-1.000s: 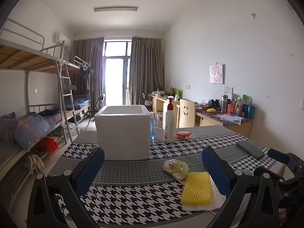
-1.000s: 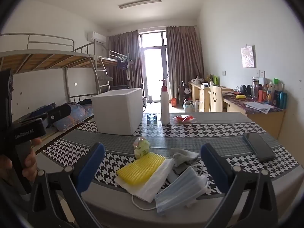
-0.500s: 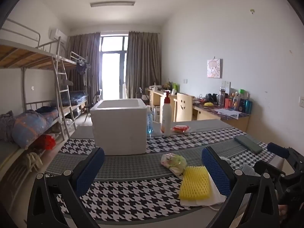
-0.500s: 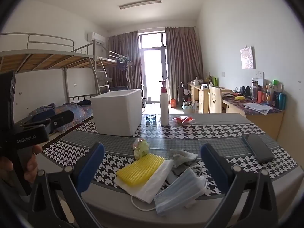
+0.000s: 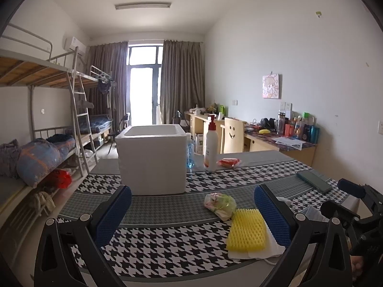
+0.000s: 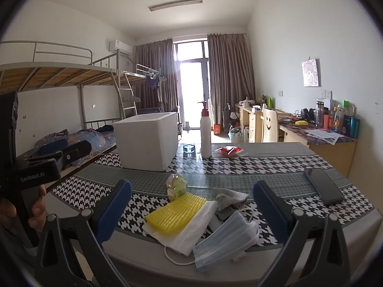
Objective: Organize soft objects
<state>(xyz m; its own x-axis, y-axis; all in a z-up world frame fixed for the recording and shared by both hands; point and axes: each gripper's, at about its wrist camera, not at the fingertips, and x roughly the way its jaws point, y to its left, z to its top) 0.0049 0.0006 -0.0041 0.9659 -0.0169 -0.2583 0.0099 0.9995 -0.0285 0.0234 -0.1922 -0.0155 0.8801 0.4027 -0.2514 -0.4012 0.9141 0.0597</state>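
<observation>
- Two grippers are raised above the near edge of the table, and neither holds anything.
- The left gripper has its jaws spread wide, with only patterned tablecloth visible between the blue pads.
- The right gripper is equally wide open and looks straight onto the pile of soft items.
- The pile lies near the front table edge: a yellow sponge rests on a white cloth, a blue face mask lies just beside them on the right, and a grey rag sits behind.
- A crumpled plastic bag lies just beyond the sponge (contents cannot be identified).
- The white foam box stands open-topped further back on the table, well apart from the pile; it is the likely destination.
- Step in hand, as judged: approach before a first pick, since no soft item has left the pile.
- The next move calls for lowering one gripper over a single item, closing on it, then carrying it to the box.
- The sponge is the most exposed target; the mask overhangs the table edge and could slip off if nudged.
</observation>
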